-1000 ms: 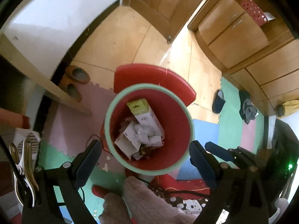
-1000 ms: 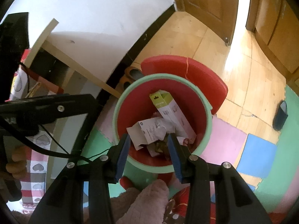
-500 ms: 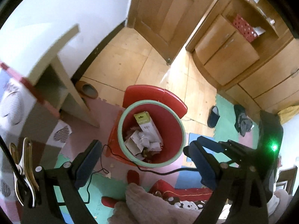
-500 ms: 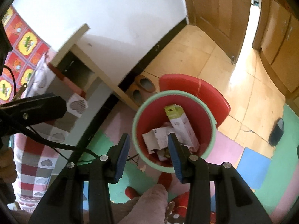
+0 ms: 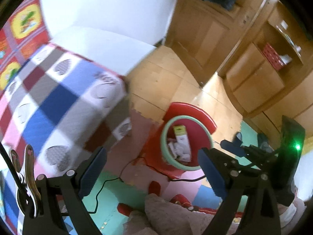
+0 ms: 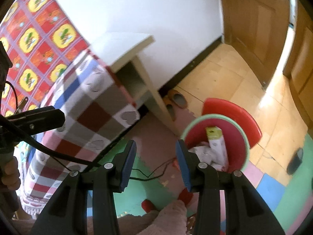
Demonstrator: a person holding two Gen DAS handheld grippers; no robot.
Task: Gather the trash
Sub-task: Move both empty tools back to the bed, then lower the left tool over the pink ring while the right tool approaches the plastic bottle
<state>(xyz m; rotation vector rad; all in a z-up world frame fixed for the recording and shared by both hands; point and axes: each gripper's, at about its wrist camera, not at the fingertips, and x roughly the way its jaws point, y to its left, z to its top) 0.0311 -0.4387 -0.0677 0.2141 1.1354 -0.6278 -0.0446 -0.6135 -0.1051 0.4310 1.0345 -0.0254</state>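
Checkered bedding (image 5: 58,101) fills my left flank; my left tool (image 5: 150,174) hangs released, jaws wide, above the floor mats. My right tool (image 6: 154,164) gapes empty. Rightward, the red bin (image 6: 237,143) holds a carton (image 6: 216,139), long axis leaning upright.

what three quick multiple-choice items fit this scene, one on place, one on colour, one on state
1. Where is the green-topped box?
A. inside the red bin
B. on the checked cloth
C. on the wooden floor

2. What colour is the bin's rim?
A. yellow
B. pale green
C. black

3. How do the right gripper jaws stand?
A. shut on paper
B. shut, empty
C. open, empty

Key: 1 A, the box stands among crumpled paper within the red bin; 2 B, a pale green ring tops it; 3 C, floor shows between the blue pads.
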